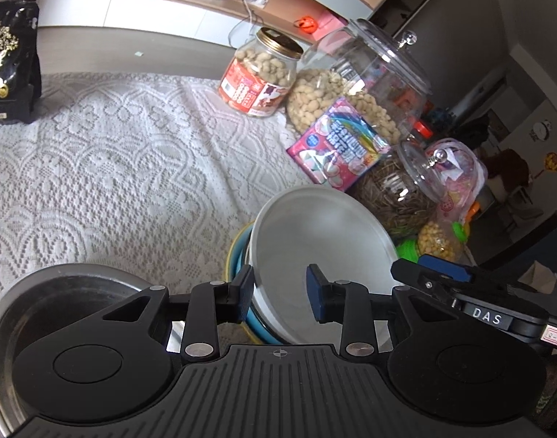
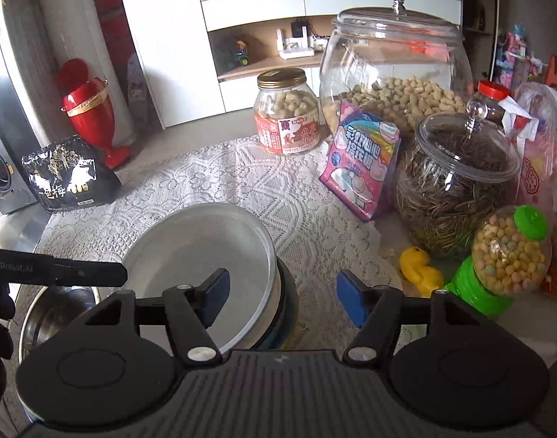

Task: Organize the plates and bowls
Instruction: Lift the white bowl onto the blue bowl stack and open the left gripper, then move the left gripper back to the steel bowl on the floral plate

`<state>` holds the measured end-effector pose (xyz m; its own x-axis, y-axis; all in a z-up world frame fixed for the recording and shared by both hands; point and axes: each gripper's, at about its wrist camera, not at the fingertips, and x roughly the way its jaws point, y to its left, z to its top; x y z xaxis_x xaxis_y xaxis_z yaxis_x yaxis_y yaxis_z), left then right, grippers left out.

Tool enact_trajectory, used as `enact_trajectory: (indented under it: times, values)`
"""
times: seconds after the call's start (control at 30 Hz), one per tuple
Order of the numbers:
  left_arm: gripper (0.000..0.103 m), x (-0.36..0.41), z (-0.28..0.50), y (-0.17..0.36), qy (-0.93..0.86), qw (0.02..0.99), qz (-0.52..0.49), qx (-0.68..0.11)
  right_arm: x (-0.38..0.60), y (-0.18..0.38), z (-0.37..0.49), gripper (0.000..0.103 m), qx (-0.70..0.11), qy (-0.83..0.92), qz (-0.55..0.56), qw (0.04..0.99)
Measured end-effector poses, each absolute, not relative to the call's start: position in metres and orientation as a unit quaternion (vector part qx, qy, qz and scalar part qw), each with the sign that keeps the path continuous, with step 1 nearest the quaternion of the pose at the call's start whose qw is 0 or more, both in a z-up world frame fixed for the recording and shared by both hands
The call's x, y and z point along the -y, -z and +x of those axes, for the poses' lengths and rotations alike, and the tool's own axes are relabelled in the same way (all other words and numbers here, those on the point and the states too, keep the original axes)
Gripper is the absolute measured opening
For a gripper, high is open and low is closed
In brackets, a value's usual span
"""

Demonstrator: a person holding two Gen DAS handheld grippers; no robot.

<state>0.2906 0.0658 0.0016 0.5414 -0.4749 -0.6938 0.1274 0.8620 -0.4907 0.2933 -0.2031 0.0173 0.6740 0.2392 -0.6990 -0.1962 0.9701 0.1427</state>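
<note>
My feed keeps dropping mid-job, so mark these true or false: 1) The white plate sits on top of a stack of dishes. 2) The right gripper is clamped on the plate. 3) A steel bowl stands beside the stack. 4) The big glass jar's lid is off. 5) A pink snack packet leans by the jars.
1) True. The white plate rests, slightly tilted, on the blue and yellow dishes.
2) False. The right gripper is open; one finger hangs over the plate, gripping nothing.
3) True. The steel bowl stands just beside the stack.
4) False. The big glass jar has its lid on.
5) True. The pink snack packet leans there.
</note>
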Motion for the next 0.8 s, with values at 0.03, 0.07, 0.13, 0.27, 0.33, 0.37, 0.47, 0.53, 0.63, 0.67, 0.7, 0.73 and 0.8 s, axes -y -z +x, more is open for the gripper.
enact_trajectory:
  times: [0.03,0.07,0.13,0.27,0.33,0.37,0.47,0.53,0.63,0.67,0.7,0.73,0.8]
  values:
    - [0.034,-0.064,0.293,-0.001,0.162,0.857,-0.193,-0.450,0.203,-0.015,0.294,0.067,-0.385,-0.124,0.029,0.914]
    - [0.034,-0.064,0.295,-0.001,0.150,0.856,-0.194,-0.455,0.204,-0.013,0.295,0.067,-0.386,-0.127,0.034,0.913]
    - [0.034,-0.063,0.299,-0.001,0.133,0.857,-0.190,-0.460,0.209,-0.009,0.294,0.067,-0.385,-0.135,0.053,0.911]
    - [0.034,-0.055,0.309,0.003,0.126,0.852,-0.174,-0.478,0.222,0.001,0.297,0.067,-0.382,-0.154,0.084,0.907]
    - [0.034,-0.053,0.315,0.004,0.129,0.848,-0.179,-0.483,0.225,0.007,0.300,0.067,-0.387,-0.157,0.085,0.905]
    - [0.034,-0.052,0.317,0.005,0.128,0.849,-0.176,-0.482,0.227,0.010,0.302,0.067,-0.390,-0.160,0.084,0.903]
    - [0.034,-0.044,0.326,0.009,0.120,0.851,-0.150,-0.488,0.232,0.019,0.309,0.067,-0.403,-0.168,0.095,0.895]
    - [0.034,-0.041,0.333,0.016,0.114,0.846,-0.140,-0.502,0.235,0.027,0.316,0.067,-0.417,-0.176,0.112,0.885]
    - [0.034,-0.039,0.341,0.028,0.110,0.837,-0.140,-0.517,0.235,0.036,0.324,0.067,-0.425,-0.186,0.133,0.876]
    - [0.034,-0.039,0.343,0.031,0.112,0.835,-0.143,-0.520,0.234,0.039,0.325,0.067,-0.426,-0.189,0.134,0.875]
    - [0.034,-0.039,0.344,0.034,0.112,0.832,-0.146,-0.523,0.232,0.042,0.328,0.067,-0.428,-0.192,0.134,0.873]
    - [0.034,-0.038,0.347,0.039,0.109,0.829,-0.148,-0.528,0.231,0.045,0.331,0.067,-0.431,-0.193,0.135,0.871]
    - [0.034,-0.037,0.350,0.045,0.103,0.826,-0.144,-0.535,0.228,0.049,0.336,0.067,-0.439,-0.194,0.136,0.867]
